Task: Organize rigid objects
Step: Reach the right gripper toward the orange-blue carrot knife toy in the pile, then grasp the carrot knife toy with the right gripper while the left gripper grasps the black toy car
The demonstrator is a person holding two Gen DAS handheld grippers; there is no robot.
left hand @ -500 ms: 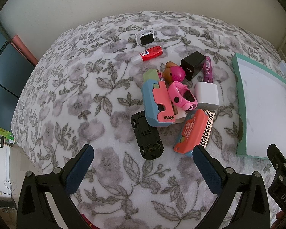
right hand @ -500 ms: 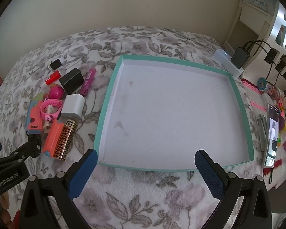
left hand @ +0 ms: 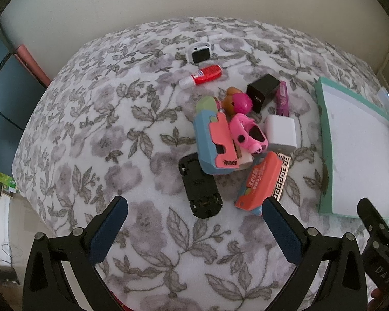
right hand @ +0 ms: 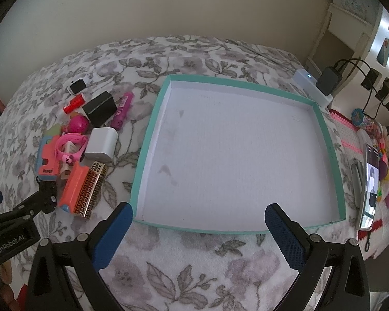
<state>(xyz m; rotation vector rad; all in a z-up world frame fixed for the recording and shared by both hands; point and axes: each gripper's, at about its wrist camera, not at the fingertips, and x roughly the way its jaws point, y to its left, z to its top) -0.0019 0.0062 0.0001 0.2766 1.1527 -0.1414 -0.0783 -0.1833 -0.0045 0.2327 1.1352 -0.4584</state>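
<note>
A pile of small items lies on the floral blanket: a black toy car [left hand: 200,185] upside down, a blue and coral box [left hand: 215,140], a pink watch [left hand: 249,133], a white charger cube [left hand: 281,133], an orange case [left hand: 259,181], a black cube [left hand: 263,90], a purple tube [left hand: 282,98] and a red tube [left hand: 203,75]. My left gripper [left hand: 194,223] hangs open just in front of the car, holding nothing. An empty teal-rimmed tray [right hand: 149,140] lies to the right of the pile. My right gripper [right hand: 198,228] is open above the tray's near edge.
A small white smartwatch [left hand: 198,53] lies at the far side of the blanket. To the right of the tray are a phone [right hand: 369,186], chargers with cables [right hand: 329,80] and colourful trinkets [right hand: 383,153]. A wall runs behind the bed.
</note>
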